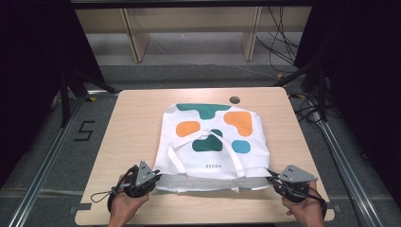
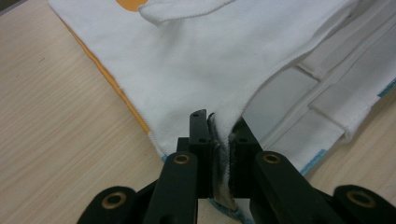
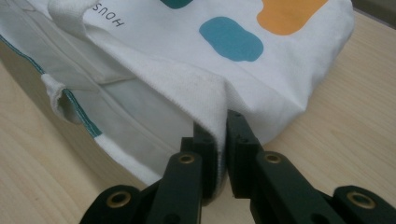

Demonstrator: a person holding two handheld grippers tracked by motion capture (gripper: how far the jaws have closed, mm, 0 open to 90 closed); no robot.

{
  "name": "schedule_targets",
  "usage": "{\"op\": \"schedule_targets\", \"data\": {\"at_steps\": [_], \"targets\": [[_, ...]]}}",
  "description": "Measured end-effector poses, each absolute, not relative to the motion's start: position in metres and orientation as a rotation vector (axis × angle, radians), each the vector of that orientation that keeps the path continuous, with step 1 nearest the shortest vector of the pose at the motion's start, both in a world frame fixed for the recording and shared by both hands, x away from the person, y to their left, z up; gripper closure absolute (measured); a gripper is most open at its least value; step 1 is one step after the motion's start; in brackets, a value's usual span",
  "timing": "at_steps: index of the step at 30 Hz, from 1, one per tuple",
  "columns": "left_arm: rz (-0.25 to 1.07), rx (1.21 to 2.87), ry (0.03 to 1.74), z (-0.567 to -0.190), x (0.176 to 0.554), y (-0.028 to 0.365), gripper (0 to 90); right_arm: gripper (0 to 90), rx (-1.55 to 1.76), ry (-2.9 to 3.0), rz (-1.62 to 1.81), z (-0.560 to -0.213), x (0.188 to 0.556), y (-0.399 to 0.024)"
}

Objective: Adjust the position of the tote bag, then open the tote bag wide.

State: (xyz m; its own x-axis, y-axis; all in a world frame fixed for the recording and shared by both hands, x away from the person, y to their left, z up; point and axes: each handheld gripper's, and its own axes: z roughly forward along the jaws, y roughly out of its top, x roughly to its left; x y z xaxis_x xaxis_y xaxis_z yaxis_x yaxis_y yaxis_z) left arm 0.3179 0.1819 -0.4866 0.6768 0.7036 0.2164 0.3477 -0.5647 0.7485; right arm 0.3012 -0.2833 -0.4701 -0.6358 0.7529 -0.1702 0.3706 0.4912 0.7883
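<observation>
Bag (image 1: 213, 142) lies flat mid-table (image 1: 132, 118), its open mouth toward the near edge, straps loose across the print. My left claw (image 1: 152, 176) pinches the mouth's near-left corner; my right claw (image 1: 270, 178) pinches the near-right corner. Both sets of jaws are pressed onto white cloth.

Room: bare wood on both sides of the bag and a wide strip toward the far edge, where a round hole (image 1: 234, 100) sits near the far-right corner. Near edge is close behind my hands.

Left gripper view: left claw (image 2: 219, 135) on a cloth fold, an orange edge showing under the bag's side, layered hems beside the jaws. Right gripper view: right claw (image 3: 223, 133) on the top layer only, lifted off the lower layer; teal trim along the lower hem.
</observation>
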Motion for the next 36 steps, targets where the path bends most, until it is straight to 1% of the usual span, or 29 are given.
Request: {"op": "schedule_targets", "data": {"at_steps": [1,2,3,5,6,7,9,10,11,12,13,14,17,18,19,21,27,29,31,34,36], "targets": [[0.668,2.195,0.812,-0.487,0.317,0.181,82.8,84.7,0.927,2.24,1.015,-0.47,0.3,-0.283],[0.642,2.204,0.844,-0.486,0.314,0.181,82.8,84.7,0.915,2.231,1.016,-0.47,0.299,-0.284],[0.679,2.178,0.815,-0.486,0.315,0.181,82.7,84.6,0.908,2.232,1.019,-0.469,0.298,-0.284],[0.677,2.2,0.786,-0.483,0.314,0.182,82.8,84.6,0.913,2.217,1.033,-0.467,0.295,-0.285],[0.655,2.177,0.846,-0.484,0.31,0.181,82.8,84.6,0.927,2.215,1.041,-0.466,0.293,-0.285],[0.683,2.16,0.808,-0.482,0.31,0.181,82.8,84.6,0.917,2.204,1.045,-0.465,0.293,-0.286],[0.683,2.187,0.819,-0.48,0.308,0.183,82.8,84.6,0.915,2.206,1.045,-0.465,0.293,-0.286],[0.672,2.157,0.848,-0.48,0.308,0.181,82.8,84.7,0.93,2.203,1.051,-0.465,0.292,-0.286],[0.69,2.135,0.814,-0.48,0.31,0.182,82.9,84.6,0.911,2.202,1.049,-0.464,0.293,-0.286],[0.672,2.133,0.847,-0.479,0.308,0.182,82.9,84.6,0.906,2.201,1.051,-0.464,0.293,-0.286],[0.693,2.13,0.805,-0.477,0.311,0.183,83.0,84.7,0.904,2.2,1.057,-0.463,0.293,-0.286],[0.659,2.098,0.85,-0.479,0.309,0.181,83.0,84.8,0.899,2.195,1.061,-0.462,0.293,-0.286],[0.689,2.093,0.822,-0.475,0.31,0.183,83.3,85.2,0.901,2.193,1.076,-0.461,0.292,-0.285],[0.684,2.095,0.851,-0.473,0.308,0.184,83.3,85.3,0.909,2.19,1.085,-0.461,0.292,-0.284],[0.701,2.097,0.843,-0.471,0.308,0.185,83.4,85.4,0.9,2.188,1.082,-0.459,0.291,-0.285],[0.7,2.059,0.846,-0.468,0.308,0.185,83.6,85.6,0.903,2.175,1.098,-0.457,0.291,-0.284],[0.721,2.019,0.83,-0.457,0.31,0.187,84.8,87.1,0.879,2.138,1.136,-0.441,0.294,-0.285],[0.708,1.994,0.828,-0.451,0.311,0.186,85.4,87.7,0.857,2.123,1.148,-0.434,0.295,-0.285],[0.722,1.986,0.81,-0.443,0.312,0.187,85.8,88.0,0.861,2.095,1.179,-0.424,0.298,-0.285],[0.742,1.951,0.779,-0.429,0.313,0.187,86.1,88.0,0.858,2.09,1.209,-0.417,0.3,-0.286],[0.776,1.949,0.752,-0.416,0.314,0.187,86.4,88.3,0.829,2.055,1.225,-0.407,0.302,-0.287]]}}
